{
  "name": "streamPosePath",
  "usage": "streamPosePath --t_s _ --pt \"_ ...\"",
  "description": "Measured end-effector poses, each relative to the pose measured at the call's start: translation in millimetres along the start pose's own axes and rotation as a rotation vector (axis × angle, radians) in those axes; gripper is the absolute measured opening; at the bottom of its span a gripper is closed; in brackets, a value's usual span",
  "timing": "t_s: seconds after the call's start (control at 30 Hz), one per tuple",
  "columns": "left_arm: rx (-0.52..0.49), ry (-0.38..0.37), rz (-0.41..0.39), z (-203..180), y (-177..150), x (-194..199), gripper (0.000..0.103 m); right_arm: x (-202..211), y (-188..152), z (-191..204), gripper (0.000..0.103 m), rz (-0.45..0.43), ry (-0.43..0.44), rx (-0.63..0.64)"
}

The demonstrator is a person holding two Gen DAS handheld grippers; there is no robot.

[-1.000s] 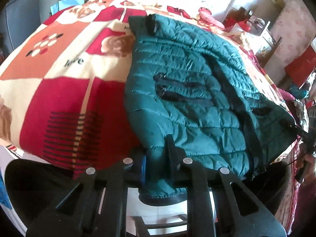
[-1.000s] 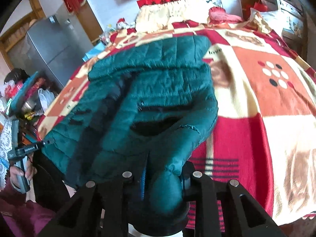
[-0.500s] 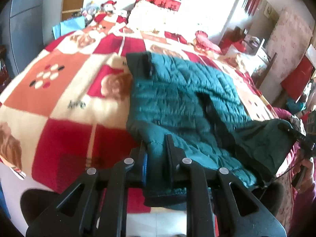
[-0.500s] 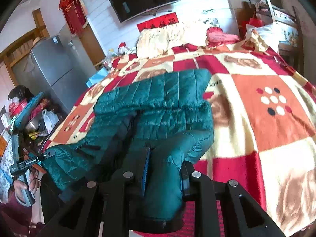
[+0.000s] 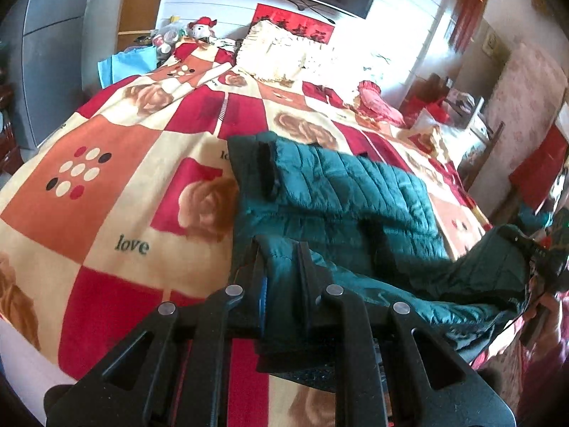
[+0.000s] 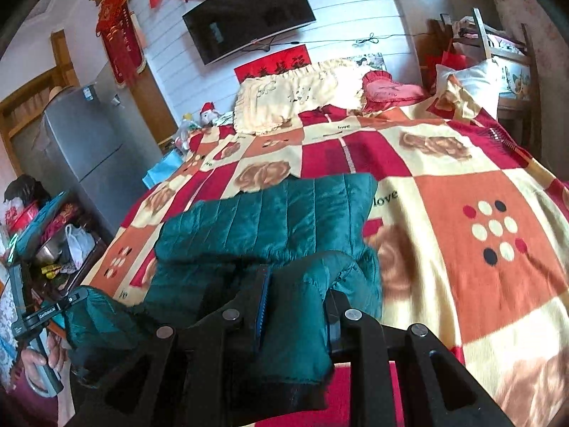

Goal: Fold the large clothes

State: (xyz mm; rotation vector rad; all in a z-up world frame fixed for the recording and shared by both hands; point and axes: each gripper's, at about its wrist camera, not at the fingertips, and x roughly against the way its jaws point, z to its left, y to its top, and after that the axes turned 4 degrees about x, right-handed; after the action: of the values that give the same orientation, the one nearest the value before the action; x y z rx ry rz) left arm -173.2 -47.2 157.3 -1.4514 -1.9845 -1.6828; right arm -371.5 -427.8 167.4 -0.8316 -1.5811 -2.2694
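A dark green quilted jacket lies on a bed with a red, orange and cream patchwork blanket. My left gripper is shut on one corner of the jacket's lower hem and holds it raised above the bed. My right gripper is shut on the other hem corner, also raised. The jacket hangs doubled between the grippers, its upper part flat on the blanket. The right gripper shows at the right edge of the left wrist view; the left one shows at the left of the right wrist view.
Cream pillows and a pink heart cushion lie at the bed's head. A TV hangs on the wall. A grey fridge and a cluttered shelf stand left; a chair with bedding stands right.
Both grippers have lifted the jacket's hem and carried it forward toward the collar. The lower half now rises off the bed and the views tilt up toward the headboard wall.
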Motion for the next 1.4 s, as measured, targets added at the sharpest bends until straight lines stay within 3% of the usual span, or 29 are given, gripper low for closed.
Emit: streamPosePath --t_s 0.27,0.7,0.9,1.07,1.27,1.33,1.4 --pt "0.064 0.006 -0.016 0.5 52.9 -30.3 0.013 -37.9 41.5 -11.1 0.021 -0.011 -0.041 -0.039" --pt "0.171 0.089 0.044 6.3 134.0 -139.2 0.013 -145.4 109.7 -35.0 0.021 0.049 -0.158 -0.072" --pt "0.188 0.153 0.081 16.0 145.8 -198.3 0.013 -205.8 119.7 -63.9 0.021 0.094 -0.207 -0.148" --pt "0.233 0.145 0.084 25.8 143.8 -224.3 0.015 -253.3 114.0 -80.7 0.021 0.15 -0.226 -0.202" --pt "0.299 0.028 0.14 41.9 152.0 -224.9 0.023 -262.9 112.8 -96.3 0.049 0.123 -0.109 -0.288" --pt "0.327 -0.028 0.147 47.0 158.7 -215.1 0.031 -255.5 115.3 -97.2 0.074 0.105 -0.06 -0.303" --pt "0.343 -0.037 0.113 48.8 163.2 -199.4 0.054 -244.0 120.0 -93.2 0.078 0.081 -0.073 -0.292"
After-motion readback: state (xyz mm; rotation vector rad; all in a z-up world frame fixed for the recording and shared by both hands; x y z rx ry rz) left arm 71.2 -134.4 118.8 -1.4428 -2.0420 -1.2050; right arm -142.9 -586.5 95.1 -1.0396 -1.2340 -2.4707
